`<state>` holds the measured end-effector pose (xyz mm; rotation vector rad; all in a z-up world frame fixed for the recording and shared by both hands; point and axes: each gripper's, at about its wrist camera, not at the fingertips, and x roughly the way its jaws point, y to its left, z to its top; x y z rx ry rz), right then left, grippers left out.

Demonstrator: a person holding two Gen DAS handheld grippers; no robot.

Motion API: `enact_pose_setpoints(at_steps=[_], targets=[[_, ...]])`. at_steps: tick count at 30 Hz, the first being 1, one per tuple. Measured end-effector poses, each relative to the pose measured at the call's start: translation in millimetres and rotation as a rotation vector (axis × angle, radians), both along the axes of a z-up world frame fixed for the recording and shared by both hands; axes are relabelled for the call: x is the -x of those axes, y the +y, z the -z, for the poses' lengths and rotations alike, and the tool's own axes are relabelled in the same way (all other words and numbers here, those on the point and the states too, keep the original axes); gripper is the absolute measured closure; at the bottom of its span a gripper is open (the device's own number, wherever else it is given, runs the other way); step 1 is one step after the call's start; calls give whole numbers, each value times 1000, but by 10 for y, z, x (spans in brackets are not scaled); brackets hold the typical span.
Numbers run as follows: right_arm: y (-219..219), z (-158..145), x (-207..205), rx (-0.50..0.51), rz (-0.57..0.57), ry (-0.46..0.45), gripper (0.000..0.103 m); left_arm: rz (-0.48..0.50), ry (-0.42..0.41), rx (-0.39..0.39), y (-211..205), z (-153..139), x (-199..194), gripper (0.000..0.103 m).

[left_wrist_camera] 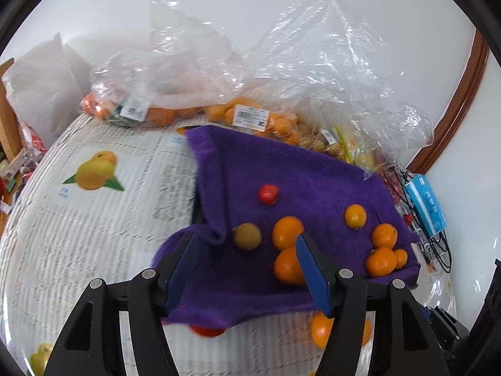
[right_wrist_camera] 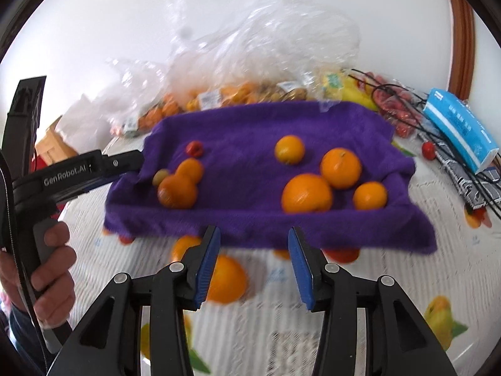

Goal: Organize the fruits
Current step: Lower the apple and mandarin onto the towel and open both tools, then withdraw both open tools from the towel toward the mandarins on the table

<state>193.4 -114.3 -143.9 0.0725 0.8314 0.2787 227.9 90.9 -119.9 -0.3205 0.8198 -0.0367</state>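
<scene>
Left claw (left_wrist_camera: pixel 247 260) gapes over purple towel (left_wrist_camera: pixel 281 172); oranges (left_wrist_camera: pixel 286 232) just beyond its tips

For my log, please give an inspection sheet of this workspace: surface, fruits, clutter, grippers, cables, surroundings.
Surface: tablecloth printed with fruit and text; purple towel over something raised.
Job's things: oranges and small fruits on the towel; more oranges below its front edge.
Clutter: plastic bags of fruit, blue pack.
Grippers: left gripper open, at the towel's left edge; right gripper open, empty.
Cables: black cables at right.
Surroundings: white wall, brown wooden trim.
</scene>
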Motion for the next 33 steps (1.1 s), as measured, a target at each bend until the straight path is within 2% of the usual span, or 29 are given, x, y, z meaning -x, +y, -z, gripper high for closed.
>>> enact_pose_setpoints(at_steps=[8, 15, 21, 26, 28, 33], targets=[[266, 135, 215, 51, -48, 8, 57, 0, 41, -25, 222, 150, 389, 39], [365, 288, 209, 127, -39, 9, 60, 32, 83, -64, 171, 299, 629, 39], [379, 380, 182, 118, -42, 19, 61, 44, 123, -117, 74, 444, 733, 39], [309, 395, 157, 61, -44, 29, 61, 22, 64, -179, -10, 499, 851, 39], [284, 401, 152, 41, -42, 33, 61, 17, 71, -223, -69, 504, 855, 37], [297, 403, 156, 44, -41, 33, 61, 25, 89, -267, -127, 504, 843, 35]])
